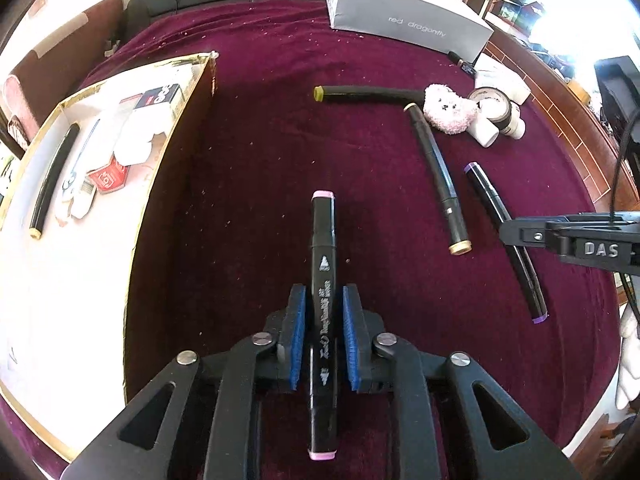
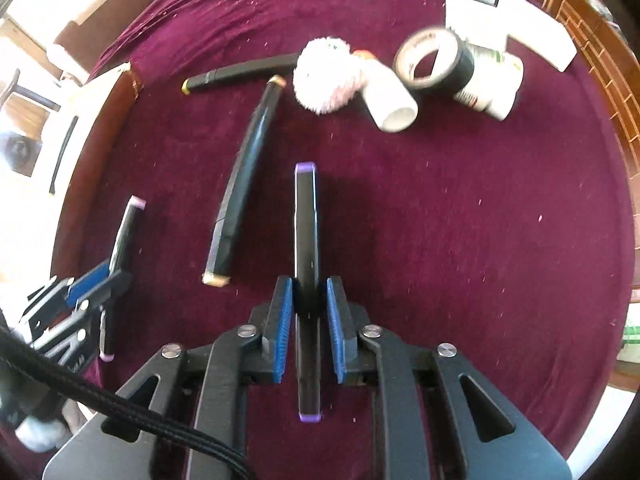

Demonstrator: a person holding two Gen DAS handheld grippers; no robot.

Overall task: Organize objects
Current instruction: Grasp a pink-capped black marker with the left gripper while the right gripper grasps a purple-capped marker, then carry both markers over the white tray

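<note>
- Lying on a dark red cloth [image 1: 260, 152] that covers the bench, a pink-capped marker [image 1: 323, 280] sits between the blue pads of the left gripper [image 1: 323, 304], low in the centre of the left wrist view; the pads stand against its black barrel, so the gripper is clenched on it.
- In the right wrist view a purple-capped marker [image 2: 306, 220] runs straight up the lower middle of the frame, and the right gripper [image 2: 307, 292] grasps its barrel between its blue pads.
- The left wrist view shows that same right gripper entering from the right edge, closed across the purple-capped marker there.
- Two more markers lie free on the cloth: a tan-capped marker [image 1: 436, 176] right of centre, and a yellow-capped marker [image 1: 360, 94] lying across the upper middle.
- The far end of the tan-capped marker nearly meets the yellow-capped one beside a fluffy pink toy [image 1: 450, 114].
- Just right of the toy are a roll of black tape [image 2: 434, 60] and white cylinders [image 2: 390, 100].
- An open cardboard box [image 1: 172, 128] fills the left side of the left wrist view; inside lie another black marker [image 1: 52, 176] and small packets.
- A grey box [image 1: 400, 16] stands at the upper right, at the far edge of the cloth.
</note>
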